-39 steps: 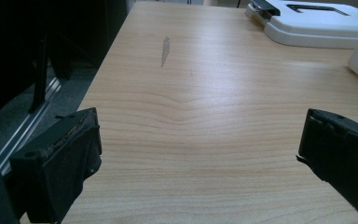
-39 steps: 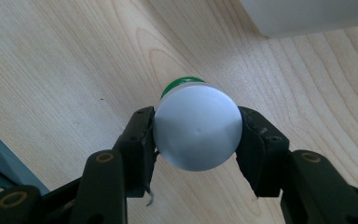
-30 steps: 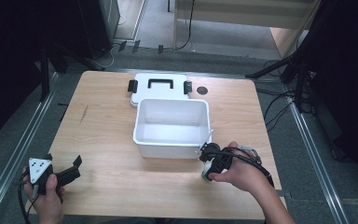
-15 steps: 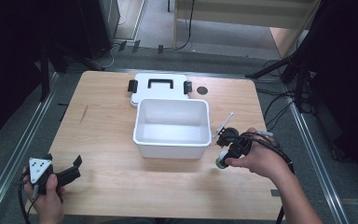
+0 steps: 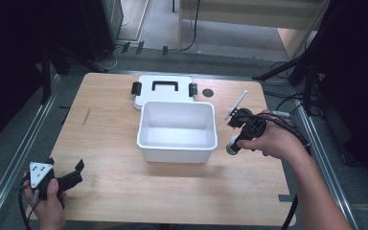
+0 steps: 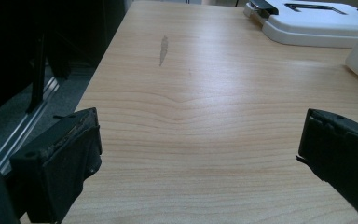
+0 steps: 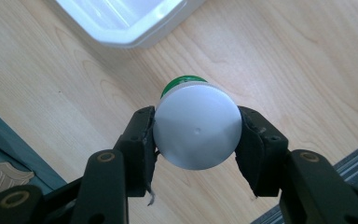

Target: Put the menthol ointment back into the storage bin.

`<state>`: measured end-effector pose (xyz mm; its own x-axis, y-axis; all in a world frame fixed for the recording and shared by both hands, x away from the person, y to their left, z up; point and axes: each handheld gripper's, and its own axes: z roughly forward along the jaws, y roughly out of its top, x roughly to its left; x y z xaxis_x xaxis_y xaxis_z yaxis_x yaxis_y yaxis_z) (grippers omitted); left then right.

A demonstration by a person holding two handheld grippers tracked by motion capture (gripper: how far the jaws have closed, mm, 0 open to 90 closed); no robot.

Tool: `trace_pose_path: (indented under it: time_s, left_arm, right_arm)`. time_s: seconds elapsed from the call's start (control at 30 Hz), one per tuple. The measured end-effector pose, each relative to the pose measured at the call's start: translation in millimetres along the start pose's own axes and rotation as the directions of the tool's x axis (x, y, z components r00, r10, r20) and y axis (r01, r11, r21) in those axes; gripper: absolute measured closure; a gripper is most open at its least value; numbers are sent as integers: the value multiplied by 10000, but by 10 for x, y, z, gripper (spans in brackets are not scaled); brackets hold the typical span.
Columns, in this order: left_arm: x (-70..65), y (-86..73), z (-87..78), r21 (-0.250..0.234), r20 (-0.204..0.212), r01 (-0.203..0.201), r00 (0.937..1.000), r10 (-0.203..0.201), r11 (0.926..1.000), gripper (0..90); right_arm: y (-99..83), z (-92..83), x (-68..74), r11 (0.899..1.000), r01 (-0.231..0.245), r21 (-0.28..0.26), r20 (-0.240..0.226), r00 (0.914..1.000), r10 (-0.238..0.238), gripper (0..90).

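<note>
A small green bottle with a white cap (image 7: 196, 130) is clamped between the jaws of my right gripper (image 7: 196, 136). In the high view the bottle (image 5: 231, 146) hangs from that gripper (image 5: 236, 140) just right of the white bin (image 5: 146, 143), a little above the table. The bin stands open in the middle of the table and nothing shows inside it. My left gripper (image 5: 76, 173) rests at the table's front left corner. It stands open over bare wood in the left gripper view (image 6: 198, 154).
The bin's white lid (image 5: 163, 86), with a black handle and two black latches, lies flat behind the bin. A small dark round disc (image 5: 208, 92) sits to the right of the lid. A grey scuff (image 6: 163, 46) marks the wood at left.
My right gripper carried the bottle from the bin's front right corner to the right and a little farther back. The left gripper stayed put.
</note>
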<state>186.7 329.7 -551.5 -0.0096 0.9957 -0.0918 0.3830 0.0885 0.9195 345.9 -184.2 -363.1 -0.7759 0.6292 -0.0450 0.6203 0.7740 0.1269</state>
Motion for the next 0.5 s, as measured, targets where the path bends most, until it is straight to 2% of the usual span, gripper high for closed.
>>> trace_pose_path:
  time_s: [0.4, 0.5]
  left_arm:
    - [5, 3, 1, 52, 46, 44, 10000, -45, 10000, 0]
    - [6, 3, 3, 44, 62, 65, 10000, -65, 10000, 0]
  right_arm:
    - [261, -264, -65, 10000, -2, -51, 77, 10000, 3, 520]
    - [337, -314, -47, 9996, 218, -175, 34, 9998, -217, 520]
